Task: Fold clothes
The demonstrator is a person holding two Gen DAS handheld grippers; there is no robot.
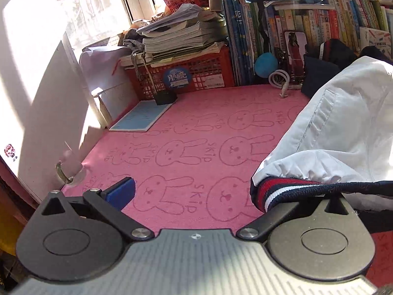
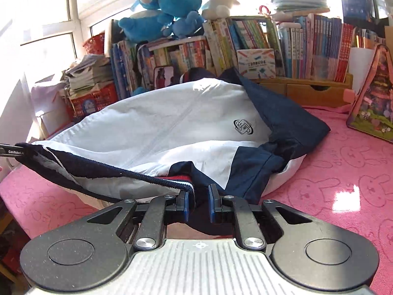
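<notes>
Showing nearest the lens: ribbed grey housing and black linkage arms of the right gripper (image 2: 198, 206), blue rubber pads set a narrow gap apart with navy hem cloth of the jacket (image 2: 172, 127) lying between them; firm pinch or loose contact not determinable. Left gripper (image 1: 196, 191) spread wide, one blue pad (image 1: 121, 193) bare at left, opposite finger hidden beneath the striped knit waistband (image 1: 272, 191), ribbed, red, white and navy; nothing caught between the fingers. Jacket: smooth white woven body, navy sleeve panels, small round chest emblem (image 2: 242, 127), hem lifted and stretched taut between the two grippers, remainder heaped on the pink cover (image 1: 196, 135), a napped towelling sheet with outlined rabbits. Farther back: flat blue booklet (image 1: 141, 116), red lattice plastic crate (image 1: 186, 73) under a stack of papers, upright row of books (image 2: 307, 49), blue and white plush toys (image 2: 172, 2) on top.
</notes>
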